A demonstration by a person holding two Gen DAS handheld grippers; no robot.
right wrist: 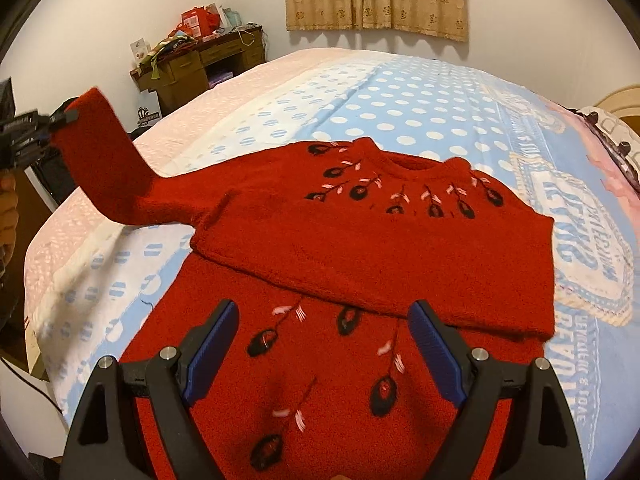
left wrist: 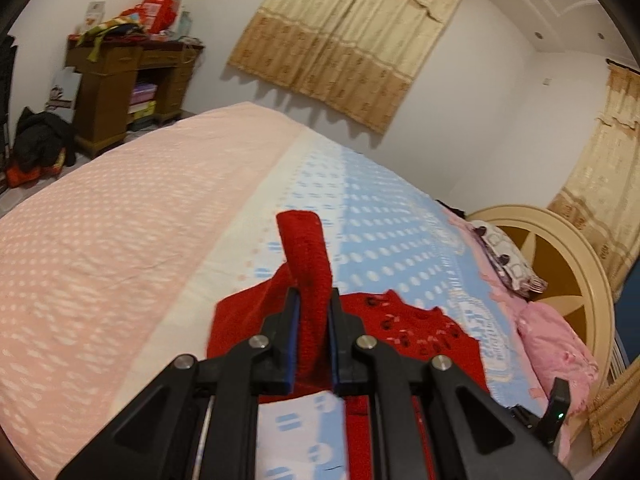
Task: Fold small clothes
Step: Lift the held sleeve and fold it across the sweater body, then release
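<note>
Left hand-held gripper (left wrist: 312, 308) clamped on sleeve (right wrist: 100, 156) | sleeve angled up-left, lifted | right hand-held gripper (right wrist: 322, 332) wide, empty

Warm, moderately bright indoor light; curtain (left wrist: 348, 44) casts a soft shadow on the wall below it. Strong fisheye bending, dark vignette at corners. Motion blur smears the bedspread (left wrist: 100, 248) in left view; right view sharper.

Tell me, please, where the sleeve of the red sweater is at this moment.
The sleeve is lifted off the bed, clamped in the left gripper. In the right wrist view it rises at the far left, beside the sweater body.
</note>
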